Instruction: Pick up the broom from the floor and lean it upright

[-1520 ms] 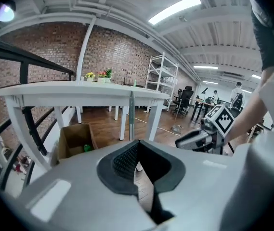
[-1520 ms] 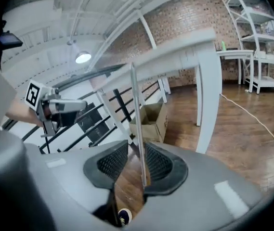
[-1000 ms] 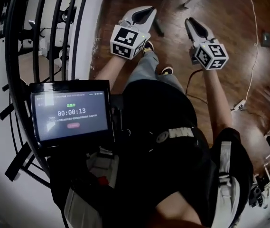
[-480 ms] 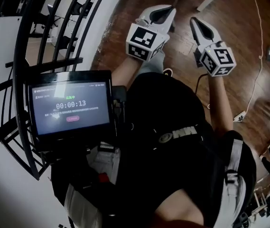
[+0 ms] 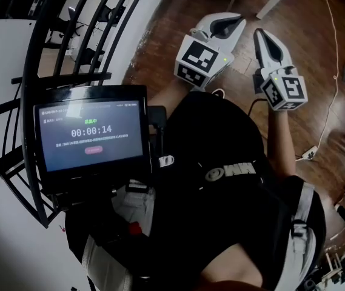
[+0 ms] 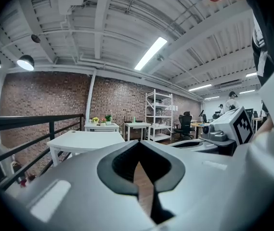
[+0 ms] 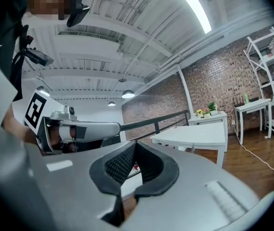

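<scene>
The wooden floor (image 5: pixel 305 77) spreads below and ahead of both tools, and no view shows the broom on it. A broom is probably light, stiff and long, best pinched mid-handle. The left hand-held gripper (image 5: pixel 240 20) and the right hand-held gripper (image 5: pixel 261 35) are closed on nothing, held side by side, pointing nearly level.
</scene>
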`<state>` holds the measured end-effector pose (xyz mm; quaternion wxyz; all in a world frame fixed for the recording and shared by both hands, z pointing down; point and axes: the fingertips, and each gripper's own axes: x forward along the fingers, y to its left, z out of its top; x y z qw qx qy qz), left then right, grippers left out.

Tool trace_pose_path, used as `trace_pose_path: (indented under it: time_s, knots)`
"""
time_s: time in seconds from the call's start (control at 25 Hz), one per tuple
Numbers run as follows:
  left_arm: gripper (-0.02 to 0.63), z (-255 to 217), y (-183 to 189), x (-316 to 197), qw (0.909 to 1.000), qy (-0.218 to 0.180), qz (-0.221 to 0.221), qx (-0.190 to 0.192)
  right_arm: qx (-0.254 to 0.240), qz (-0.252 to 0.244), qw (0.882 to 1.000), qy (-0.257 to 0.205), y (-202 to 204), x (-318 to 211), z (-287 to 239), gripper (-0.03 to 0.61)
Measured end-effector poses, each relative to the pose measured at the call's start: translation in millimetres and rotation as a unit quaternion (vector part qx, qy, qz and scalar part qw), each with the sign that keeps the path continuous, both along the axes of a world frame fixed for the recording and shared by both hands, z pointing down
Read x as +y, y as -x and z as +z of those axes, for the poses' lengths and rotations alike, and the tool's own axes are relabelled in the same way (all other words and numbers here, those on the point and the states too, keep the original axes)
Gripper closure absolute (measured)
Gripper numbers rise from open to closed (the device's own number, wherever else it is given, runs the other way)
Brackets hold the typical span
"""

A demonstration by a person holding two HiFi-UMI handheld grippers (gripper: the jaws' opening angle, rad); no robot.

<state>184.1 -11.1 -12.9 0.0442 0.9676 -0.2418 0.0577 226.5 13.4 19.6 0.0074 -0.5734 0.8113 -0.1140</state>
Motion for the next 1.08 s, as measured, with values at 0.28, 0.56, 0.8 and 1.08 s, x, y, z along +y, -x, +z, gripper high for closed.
trace_pose_path:
  time_s: [0.28,0.56,0.8,1.08]
  knots:
    - [0.595,-5,9,-22,0.9997,-0.01,-0.022,0.0,0.0,-0.004,1.0,-0.022,1,-26,-10,0.577]
    - [0.595,0,22,-22,0.9994,-0.011,-0.033,-0.002,0.0,-0.016,0.999,-0.028,15,-28,-8,0.576]
    - [0.595,8,26,-27,0.9992,-0.004,-0.039,-0.002,-0.004,-0.022,0.999,-0.024,21,-34,-2,0.576]
    - [0.595,17,22,-30,0.9993,-0.002,-0.037,-0.004,-0.006,-0.022,1.0,-0.02,19,-39,5,0.577]
